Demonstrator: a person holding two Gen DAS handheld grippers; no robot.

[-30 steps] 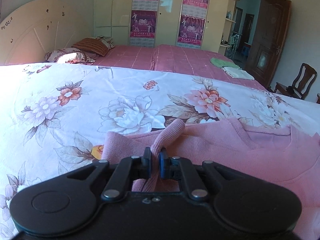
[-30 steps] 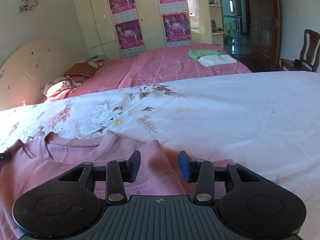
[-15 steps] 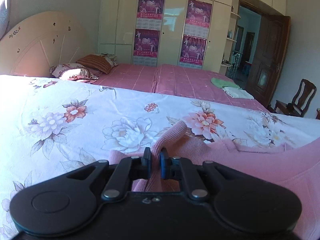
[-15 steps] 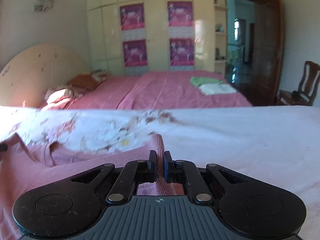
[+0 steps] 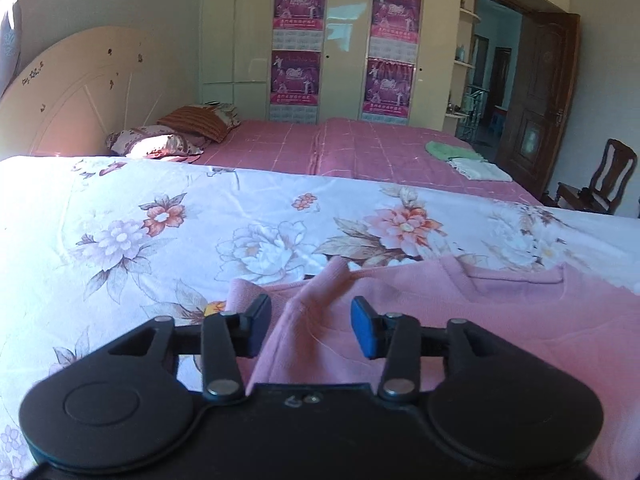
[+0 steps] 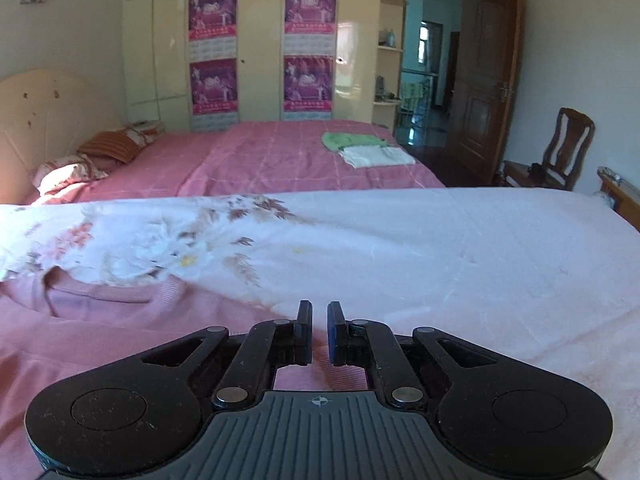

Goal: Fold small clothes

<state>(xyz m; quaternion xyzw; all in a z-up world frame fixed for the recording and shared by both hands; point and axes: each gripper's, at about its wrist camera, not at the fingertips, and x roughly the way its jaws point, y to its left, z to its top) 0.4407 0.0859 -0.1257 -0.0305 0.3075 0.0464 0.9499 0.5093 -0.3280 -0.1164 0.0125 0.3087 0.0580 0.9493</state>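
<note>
A small pink knit sweater (image 5: 460,312) lies on the white floral bedspread (image 5: 120,240). My left gripper (image 5: 311,326) is open, its jaws on either side of a raised fold of the sweater's left shoulder, not pinching it. In the right wrist view the sweater (image 6: 100,328) fills the lower left, neckline up. My right gripper (image 6: 319,330) stands just over the sweater's right edge, jaws parted by a narrow gap with nothing between them.
Behind the floral bedspread is a second bed with a pink cover (image 6: 280,160), pillows (image 5: 168,140) at its head and folded green and white cloths (image 6: 368,150) on it. Wardrobes, an open door and a wooden chair (image 6: 560,152) stand beyond.
Both grippers were shut on sweater folds half a second ago. The left jaws have opened wide and dropped the fold. The right jaws have parted slightly and the cloth is out of them.
</note>
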